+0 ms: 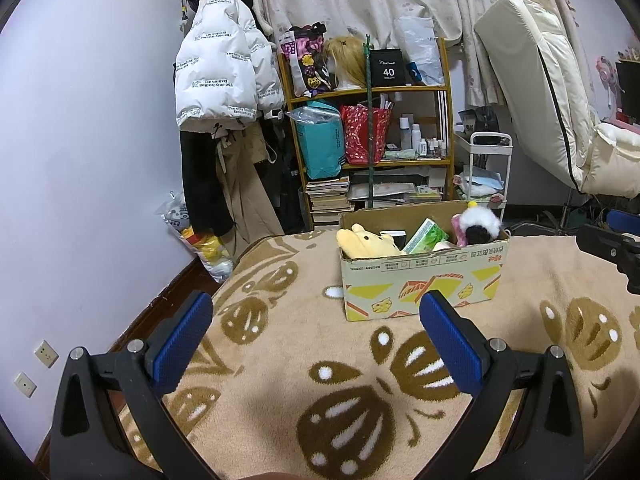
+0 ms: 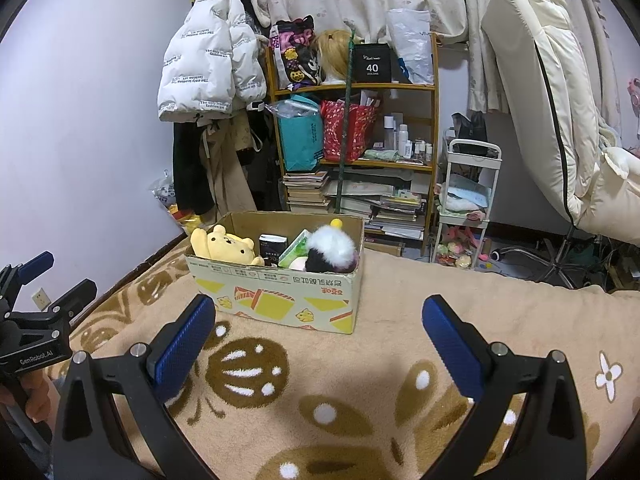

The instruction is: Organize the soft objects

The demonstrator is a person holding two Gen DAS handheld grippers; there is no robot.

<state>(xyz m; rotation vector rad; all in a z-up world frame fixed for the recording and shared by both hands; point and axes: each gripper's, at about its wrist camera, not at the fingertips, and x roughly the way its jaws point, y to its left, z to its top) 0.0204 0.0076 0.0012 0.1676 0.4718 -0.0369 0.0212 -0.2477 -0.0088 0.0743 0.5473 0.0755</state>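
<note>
Both tools hang above a beige blanket (image 1: 280, 360) patterned with brown leaf shapes, and neither holds anything. The left gripper (image 1: 316, 320) has its blue-padded fingers (image 1: 182, 344) spread wide, with only blanket showing between them; the pads touch nothing. The right gripper (image 2: 318, 320) is spread just as wide, its fingers (image 2: 452, 344) also bare and clear of every object.

Ahead of both sits an open cardboard box (image 1: 424, 280) printed with yellow and orange shapes and red lettering, resting on the blanket near its far edge. In the left wrist view it lies ahead and slightly right of the fingers; in the right wrist view it lies ahead and slightly left. Inside, at one end, a yellow bear plush (image 2: 226, 246) leans against the wall, head up above the rim. At the other end a fluffy white-and-black plush (image 2: 332, 250) with a small yellow pompom on top stands out of the box. Between them are a green tissue pack (image 2: 296, 250) tilted on edge and a small dark carton (image 2: 272, 244).

Beyond the box stand a wooden shelf (image 1: 400, 88) packed with bags and books, a white puffer jacket (image 1: 218, 68) hanging on the wall, and a white cart (image 2: 468, 200)
</note>
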